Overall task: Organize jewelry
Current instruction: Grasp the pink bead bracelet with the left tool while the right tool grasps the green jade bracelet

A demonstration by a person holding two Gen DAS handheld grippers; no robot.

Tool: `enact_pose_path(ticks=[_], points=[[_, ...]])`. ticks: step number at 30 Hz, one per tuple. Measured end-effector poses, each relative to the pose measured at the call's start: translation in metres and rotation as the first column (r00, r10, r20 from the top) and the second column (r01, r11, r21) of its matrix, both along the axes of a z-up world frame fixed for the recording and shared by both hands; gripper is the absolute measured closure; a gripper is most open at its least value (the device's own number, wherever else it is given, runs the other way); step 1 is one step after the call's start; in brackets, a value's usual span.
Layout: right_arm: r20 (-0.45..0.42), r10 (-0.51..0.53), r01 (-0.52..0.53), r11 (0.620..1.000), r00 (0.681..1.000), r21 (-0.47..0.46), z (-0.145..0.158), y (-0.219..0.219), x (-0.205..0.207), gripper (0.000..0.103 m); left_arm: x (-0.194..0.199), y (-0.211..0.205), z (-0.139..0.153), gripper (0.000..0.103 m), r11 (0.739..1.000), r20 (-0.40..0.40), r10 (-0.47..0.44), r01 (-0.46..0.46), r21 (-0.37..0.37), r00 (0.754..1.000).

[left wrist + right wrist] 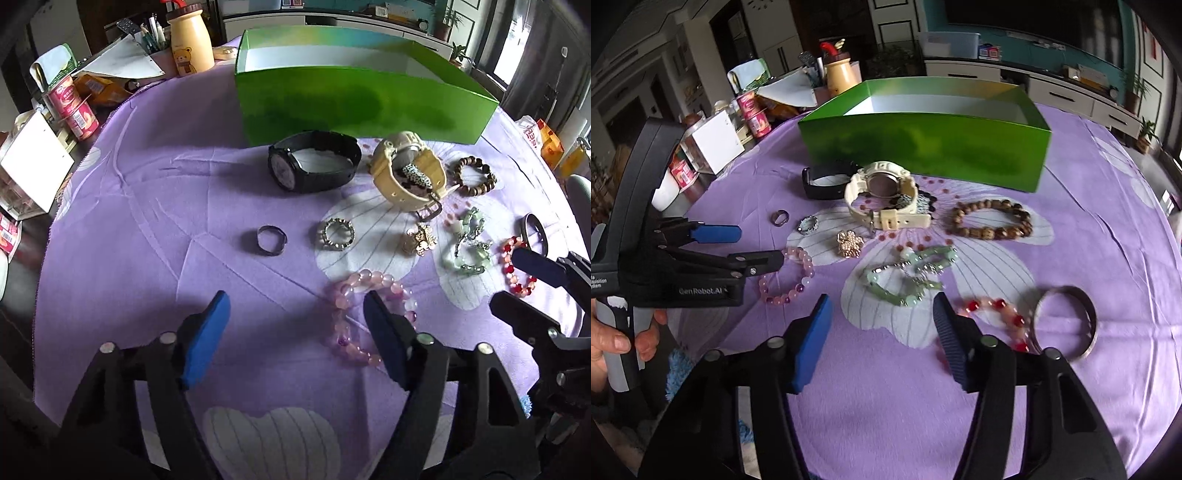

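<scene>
An open green box (354, 107) (923, 147) stands at the back of the purple cloth. In front of it lie a black watch (314, 162), a cream watch (410, 173) (886, 199), a brown bead bracelet (474, 175) (991, 219), a dark ring (271, 240), a sparkly ring (335, 234), a gold brooch (850, 242), a green bead bracelet (908, 277), a pink bead bracelet (369, 317) (790, 277), a red bead bracelet (997, 317) and a metal bangle (1067, 321). My left gripper (295, 332) is open, its right finger over the pink bracelet. My right gripper (882, 336) is open beside the red bracelet.
Left of the cloth are red cans (74, 107), a white box (33, 162), a yellow bear bottle (190, 40) and papers. Orange packets (550, 144) lie at the right edge. The other gripper shows in each view: the right one (543, 280), the left one (738, 247).
</scene>
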State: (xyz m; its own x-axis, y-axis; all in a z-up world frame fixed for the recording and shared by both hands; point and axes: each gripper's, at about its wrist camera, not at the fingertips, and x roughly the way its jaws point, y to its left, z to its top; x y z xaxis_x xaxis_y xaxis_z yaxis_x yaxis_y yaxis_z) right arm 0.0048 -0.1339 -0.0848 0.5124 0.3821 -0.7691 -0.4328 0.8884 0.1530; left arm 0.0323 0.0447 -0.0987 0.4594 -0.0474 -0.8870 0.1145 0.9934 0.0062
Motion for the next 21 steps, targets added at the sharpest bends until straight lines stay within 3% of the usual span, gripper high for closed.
enact_pose_path(ticks=[9, 13, 15, 19, 21], points=[[0.046, 0.079, -0.073, 0.992, 0.996, -0.105, -0.016, 0.025, 0.012, 0.074, -0.003, -0.013, -0.003, 0.062, 0.996, 0.047, -0.093, 0.092, 0.013, 0.995], [0.074, 0.065, -0.057, 0.993, 0.995, -0.108, -0.018, 0.025, 0.015, 0.093, -0.008, -0.022, -0.002, 0.083, 0.991, 0.067, -0.135, 0.135, 0.006, 0.989], [0.079, 0.055, -0.047, 0.993, 0.995, -0.105, -0.018, 0.025, 0.015, 0.096, -0.010, -0.025, -0.002, 0.091, 0.988, 0.074, -0.152, 0.153, -0.004, 0.986], [0.059, 0.024, -0.024, 1.000, 0.998, -0.007, -0.010, 0.012, 0.016, 0.096, -0.006, -0.023, 0.000, 0.096, 0.987, 0.056, -0.140, 0.144, -0.069, 0.989], [0.053, 0.006, -0.010, 0.998, 0.999, 0.065, 0.000, 0.003, 0.017, 0.096, -0.003, -0.015, 0.002, 0.096, 0.982, 0.037, -0.124, 0.128, -0.142, 0.992]])
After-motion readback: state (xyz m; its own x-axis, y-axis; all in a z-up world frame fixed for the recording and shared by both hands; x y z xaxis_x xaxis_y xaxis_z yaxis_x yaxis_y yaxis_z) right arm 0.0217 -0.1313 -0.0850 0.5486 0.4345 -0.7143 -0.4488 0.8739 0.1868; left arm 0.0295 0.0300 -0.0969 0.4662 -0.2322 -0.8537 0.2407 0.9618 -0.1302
